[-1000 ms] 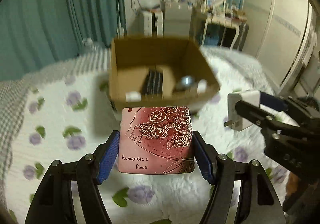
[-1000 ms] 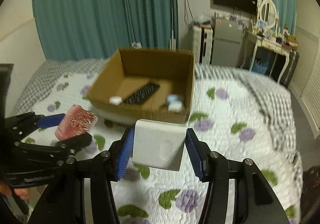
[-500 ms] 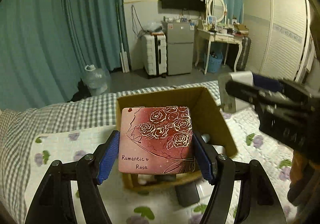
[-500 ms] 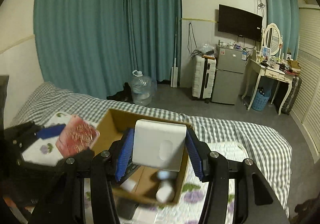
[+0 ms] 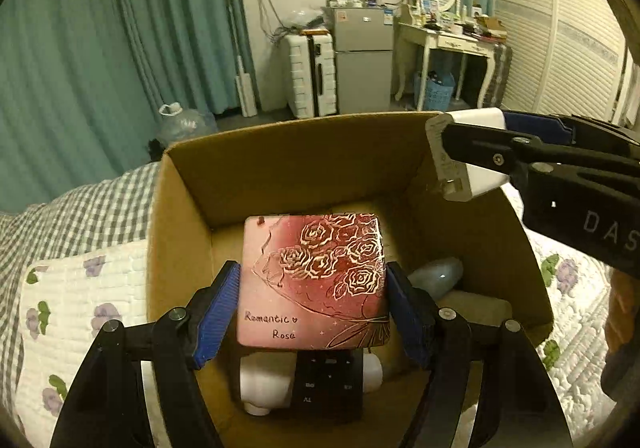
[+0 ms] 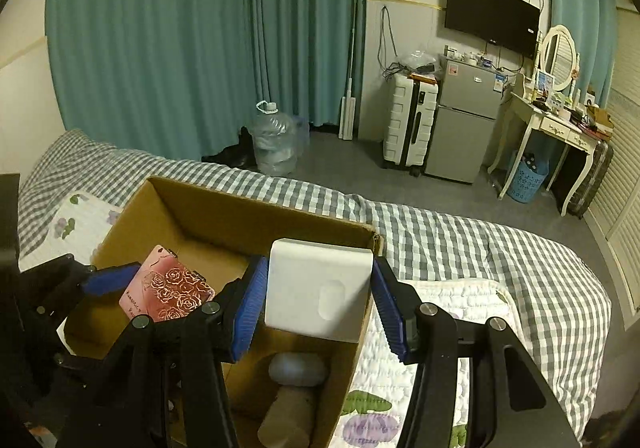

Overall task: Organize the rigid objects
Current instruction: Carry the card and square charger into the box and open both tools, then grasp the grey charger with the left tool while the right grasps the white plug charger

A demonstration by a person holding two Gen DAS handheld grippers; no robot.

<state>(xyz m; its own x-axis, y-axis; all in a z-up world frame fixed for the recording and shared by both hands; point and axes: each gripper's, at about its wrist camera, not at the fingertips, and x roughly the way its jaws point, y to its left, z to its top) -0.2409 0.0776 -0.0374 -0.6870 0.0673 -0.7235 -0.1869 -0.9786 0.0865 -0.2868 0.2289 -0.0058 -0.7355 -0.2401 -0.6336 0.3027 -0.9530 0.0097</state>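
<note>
My left gripper [image 5: 314,308] is shut on a pink "Romantic Rose" box [image 5: 314,280] and holds it over the open cardboard box [image 5: 280,163]. My right gripper [image 6: 318,306] is shut on a white charger block [image 6: 318,290] and holds it above the cardboard box's right wall [image 6: 366,312]. The charger also shows in the left wrist view [image 5: 466,163], and the pink box shows in the right wrist view [image 6: 166,294]. Inside the cardboard box lie a black remote [image 5: 328,384], a white item [image 5: 264,384] and a pale rounded object [image 5: 438,278].
The cardboard box sits on a bed with a floral quilt [image 5: 80,288] and a checked sheet [image 6: 460,244]. Beyond the bed are teal curtains [image 6: 200,47], a water jug [image 6: 276,143], a white suitcase [image 6: 408,123], a small fridge [image 6: 464,119] and a dressing table [image 6: 556,127].
Both grippers have moved forward from in front of the cardboard box to over it, each still holding its object. The box's inside now lies directly beneath them.
</note>
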